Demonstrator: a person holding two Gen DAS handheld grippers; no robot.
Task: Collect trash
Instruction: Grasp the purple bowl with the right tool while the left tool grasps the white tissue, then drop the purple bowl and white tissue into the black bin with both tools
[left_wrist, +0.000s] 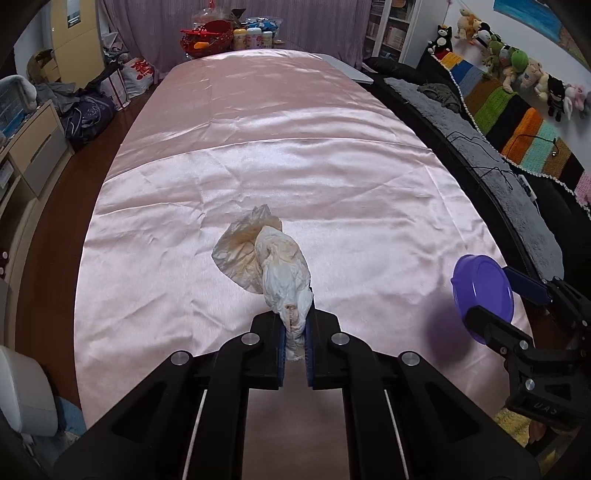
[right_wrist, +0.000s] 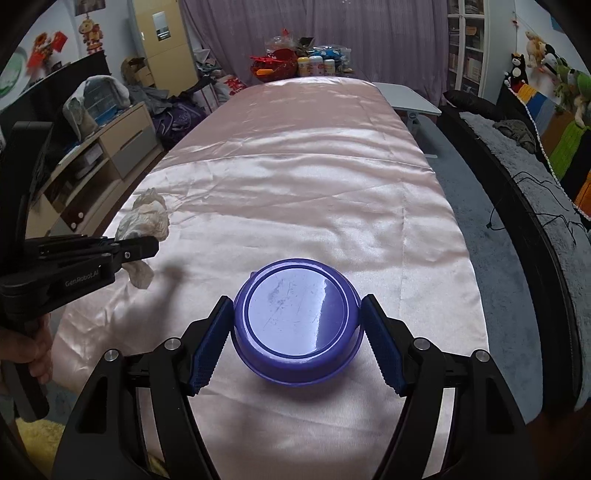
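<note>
A crumpled white tissue with a thin stained plastic wrapper (left_wrist: 273, 254) hangs just above the pink satin cloth (left_wrist: 295, 147), and my left gripper (left_wrist: 295, 321) is shut on its lower end. From the right wrist view the same wad (right_wrist: 144, 221) shows at the left, pinched in the left gripper (right_wrist: 144, 251). My right gripper (right_wrist: 297, 299) is shut on a purple plastic bowl (right_wrist: 299, 321), whose flat base faces the camera, with a blue pad on each side of its wall. In the left wrist view, bowl (left_wrist: 480, 288) and right gripper (left_wrist: 491, 293) are at the right, above the cloth's edge.
The long table under the pink cloth (right_wrist: 314, 166) runs away from me. At its far end stand a red basket (left_wrist: 205, 38) and several bottles (left_wrist: 255, 37). A dark sofa with a grey blanket (left_wrist: 480, 129) lines the right side, and a low cabinet (right_wrist: 110, 147) and bags (left_wrist: 88, 114) the left.
</note>
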